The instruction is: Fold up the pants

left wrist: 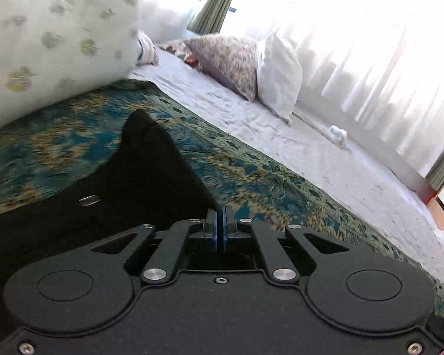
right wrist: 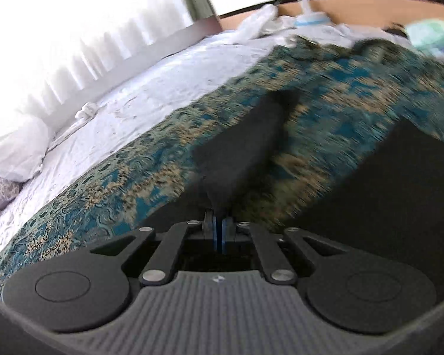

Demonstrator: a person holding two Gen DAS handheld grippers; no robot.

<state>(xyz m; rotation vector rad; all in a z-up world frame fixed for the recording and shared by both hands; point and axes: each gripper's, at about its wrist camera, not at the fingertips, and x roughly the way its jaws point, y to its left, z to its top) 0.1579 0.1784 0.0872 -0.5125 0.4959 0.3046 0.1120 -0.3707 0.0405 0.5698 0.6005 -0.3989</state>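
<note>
While left view alone shows pants (left wrist: 109,195) button (left wrist: 89,200), both hand-held grippers, left (left wrist: 221,227) & right (right wrist: 218,230), clamp black fabric above patterned bedspread (left wrist: 266,183), angled down.

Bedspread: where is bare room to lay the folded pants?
Free: patterned bedspread between the black pants and white sheet. Crowded: the dotted duvet, pillows by the curtain, and the cluttered far edge.
</note>
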